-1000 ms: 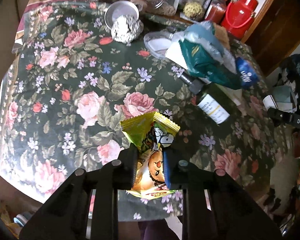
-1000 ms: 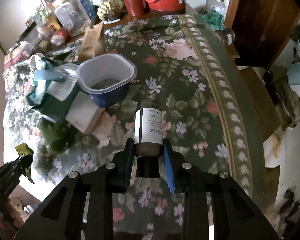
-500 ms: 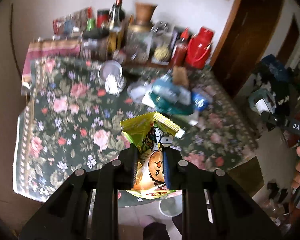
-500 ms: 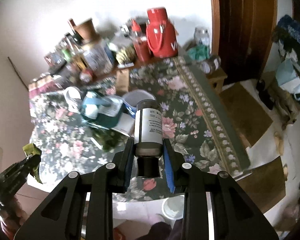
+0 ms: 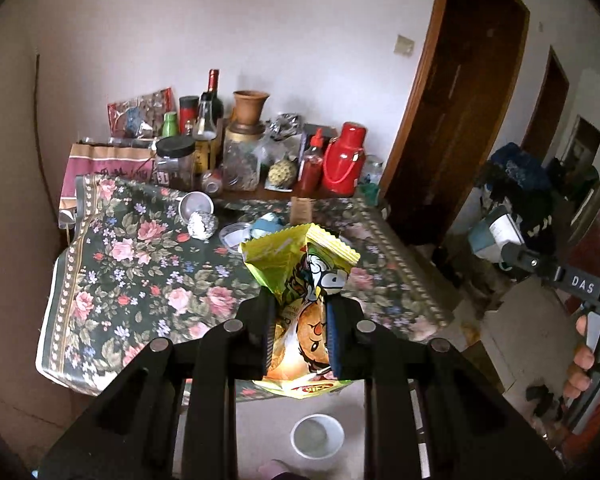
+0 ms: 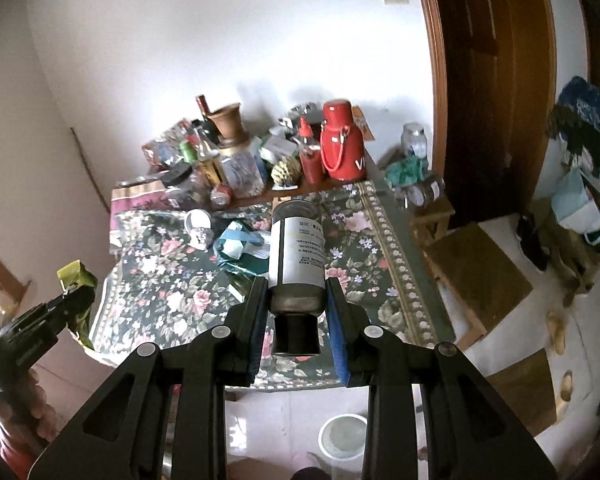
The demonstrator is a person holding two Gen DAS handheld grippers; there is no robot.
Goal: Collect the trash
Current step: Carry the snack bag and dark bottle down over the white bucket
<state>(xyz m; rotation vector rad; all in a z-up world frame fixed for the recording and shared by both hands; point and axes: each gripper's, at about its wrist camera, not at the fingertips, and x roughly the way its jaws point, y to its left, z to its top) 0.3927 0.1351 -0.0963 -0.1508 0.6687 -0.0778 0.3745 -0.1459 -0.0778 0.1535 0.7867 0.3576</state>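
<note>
Both cameras have pulled well back from the table [image 5: 100,280] since a second ago: then the floral cloth filled each view, and now the whole room shows, with wall, wooden door and floor around it. The grips themselves have not changed.

The left hand-held gripper [image 5: 300,336] is clenched on a yellow-green snack wrapper [image 5: 304,280], which sits at the centre of the left wrist view. Its crumpled top sticks up above the two fingers, and its lower edge hangs just below them. Straight beneath, at the bottom centre of the frame, a white bin [image 5: 317,437] stands on the pale floor, well apart from the wrapper.

The right hand-held gripper [image 6: 298,320] grasps a dark glass bottle [image 6: 298,260] with a white label. The bottle is held between the pads around its shoulder, black cap pointing toward the camera and its base pointing away over the table. The same white bin [image 6: 342,436] shows at the lower centre of the right wrist view, below the bottle.

At the left edge of the right wrist view the left hand-held gripper [image 6: 70,300] appears with the wrapper [image 6: 76,276] in it. At the right edge of the left wrist view, the right tool's handle shows with the person's fingers [image 5: 580,360] round it.

On the table, toward the upper centre of each view, lie a teal bag [image 6: 236,244] and a foil ball [image 5: 201,224], with a red flask [image 5: 346,160] behind.
</note>
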